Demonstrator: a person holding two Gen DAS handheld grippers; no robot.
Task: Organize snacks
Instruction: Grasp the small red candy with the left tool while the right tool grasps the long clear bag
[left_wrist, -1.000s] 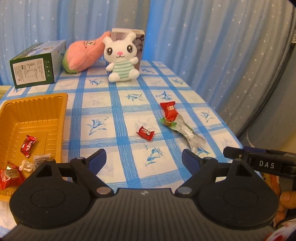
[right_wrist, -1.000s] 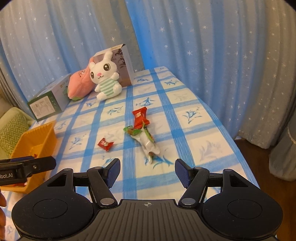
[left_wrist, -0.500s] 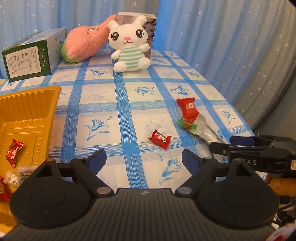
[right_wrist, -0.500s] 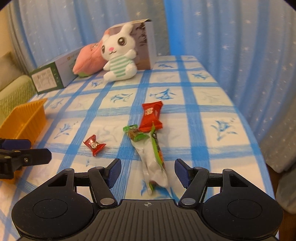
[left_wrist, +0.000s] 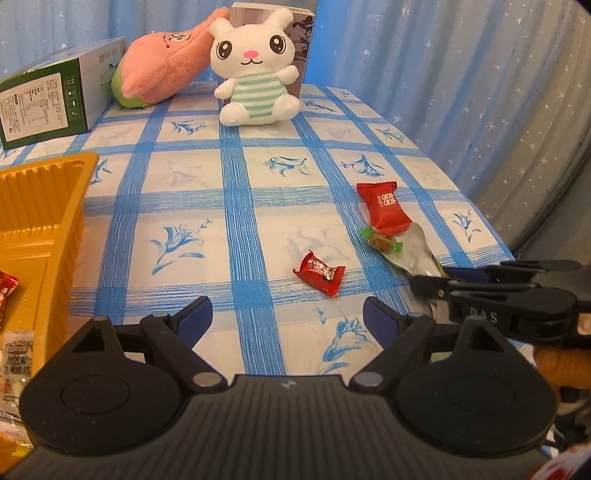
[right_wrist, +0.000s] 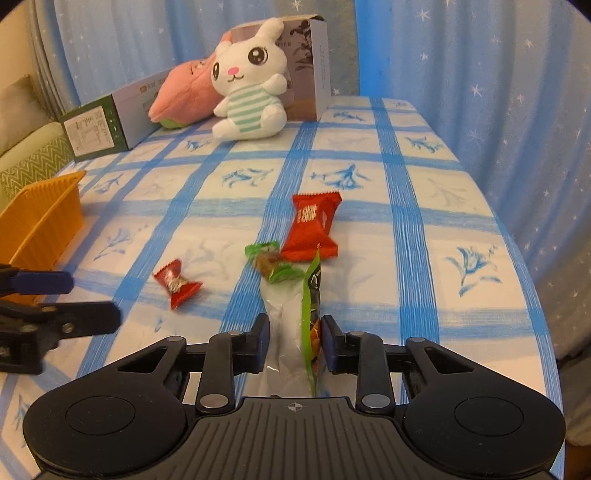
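The right gripper (right_wrist: 293, 341), jaws closing on the clear snack packet (right_wrist: 286, 325) between them, may let the slippery film slide out on lifting, dragging the green candy (right_wrist: 271, 262) just ahead.

Both tongs are black plastic: ribbed housing, round side discs, silver pivot screws, blue pads; the right tongs (left_wrist: 436, 277) carry "DAS" lettering at three o'clock

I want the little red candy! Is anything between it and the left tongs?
No. In the left wrist view, only bare tablecloth lies between the left tongs and the little red candy.
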